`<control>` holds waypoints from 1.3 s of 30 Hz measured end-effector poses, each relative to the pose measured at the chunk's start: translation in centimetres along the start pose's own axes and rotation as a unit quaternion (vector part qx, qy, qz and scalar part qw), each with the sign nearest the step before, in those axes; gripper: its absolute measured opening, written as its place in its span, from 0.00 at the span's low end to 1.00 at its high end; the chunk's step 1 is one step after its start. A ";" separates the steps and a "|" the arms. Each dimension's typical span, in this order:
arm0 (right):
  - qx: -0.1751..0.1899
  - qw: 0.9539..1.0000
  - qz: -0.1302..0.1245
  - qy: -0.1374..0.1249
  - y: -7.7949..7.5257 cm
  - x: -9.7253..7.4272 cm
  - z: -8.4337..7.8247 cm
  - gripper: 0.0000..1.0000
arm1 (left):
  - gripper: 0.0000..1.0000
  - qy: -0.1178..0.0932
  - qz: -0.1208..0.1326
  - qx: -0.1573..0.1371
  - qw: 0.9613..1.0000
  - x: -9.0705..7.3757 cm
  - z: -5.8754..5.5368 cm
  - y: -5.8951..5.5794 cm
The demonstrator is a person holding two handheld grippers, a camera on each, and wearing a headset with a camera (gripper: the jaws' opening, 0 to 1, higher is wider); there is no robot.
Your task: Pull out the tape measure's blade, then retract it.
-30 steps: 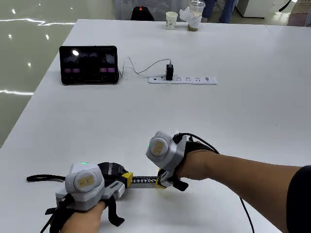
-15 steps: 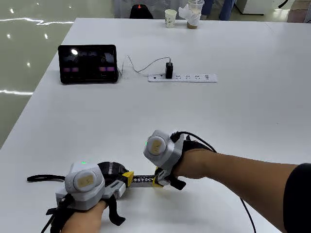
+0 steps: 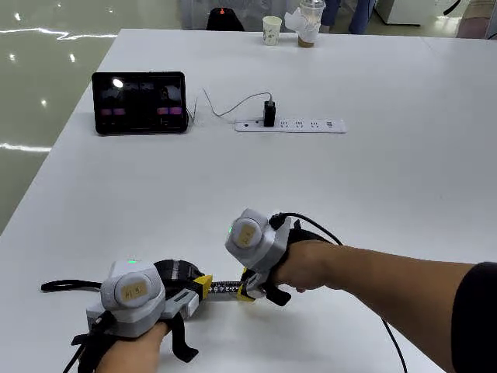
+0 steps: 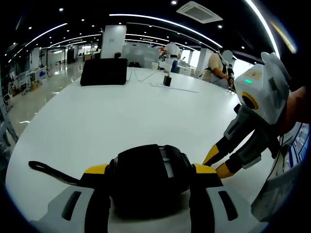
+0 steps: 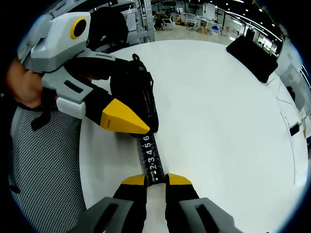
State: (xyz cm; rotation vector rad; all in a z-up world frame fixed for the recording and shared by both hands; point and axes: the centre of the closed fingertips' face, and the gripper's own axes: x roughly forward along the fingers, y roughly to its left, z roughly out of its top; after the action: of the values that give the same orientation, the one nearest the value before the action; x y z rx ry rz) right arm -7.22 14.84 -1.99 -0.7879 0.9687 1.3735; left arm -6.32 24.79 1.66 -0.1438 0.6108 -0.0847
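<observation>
1. Left gripper [image 3: 194, 294], nearest us at the front edge of the white table [image 3: 365, 179]. We log its yellow-tipped jaws closed part-way around the black case of the tape measure [image 3: 175, 274], one tip on each side of it. In the left gripper view [image 4: 149, 171] the case [image 4: 148, 182] sits squarely between the two tips, resting on the table.

2. Wrist strap [image 3: 66, 285], black, trailing from the case to the left, flat on the tabletop.

3. Blade [image 3: 224, 289], a short length of it drawn out of the case toward the right gripper. In the right gripper view we read the numerals 2 to 6 on the blade [image 5: 148, 156], which lies low along the table.

4. Right gripper [image 3: 247, 294], just to the right of the case. We note its jaws pinched nearly together on the free end of the blade, yellow tips on either side of it [image 5: 156, 180].

5. Tablet [image 3: 140, 102], mid-table on the left, propped upright, screen lit.

6. Power strip [image 3: 299, 125], white, to the right of the tablet, with a black charger [image 3: 269, 114] plugged in and a thin cable [image 3: 233, 105] running toward the tablet.

7. Paper cup [image 3: 272, 31] and a clear cup [image 3: 308, 22], at the far edge, close to one another.
</observation>
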 end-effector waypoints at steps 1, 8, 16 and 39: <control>0.001 1.000 0.000 -0.002 0.0 0.0 0.1 0.10 | 0.61 0.000 0.000 0.000 1.000 0.0 0.0 0.0; -0.003 1.000 0.005 -0.012 0.0 0.3 0.7 0.10 | 0.61 -0.001 -0.001 -0.003 1.000 0.0 0.0 0.0; -0.003 1.000 0.009 -0.017 0.2 0.5 1.1 0.10 | 0.61 -0.001 -0.002 -0.004 1.000 0.0 0.0 0.0; -0.005 0.999 0.012 -0.032 0.5 1.1 2.7 0.11 | 0.61 -0.001 -0.004 -0.006 1.000 -0.1 0.0 0.0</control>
State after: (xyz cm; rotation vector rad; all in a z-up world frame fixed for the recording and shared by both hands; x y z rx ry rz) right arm -7.54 17.80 -1.77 -0.7372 0.9240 1.4182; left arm -6.34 24.83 1.73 -0.1579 0.6084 -0.0889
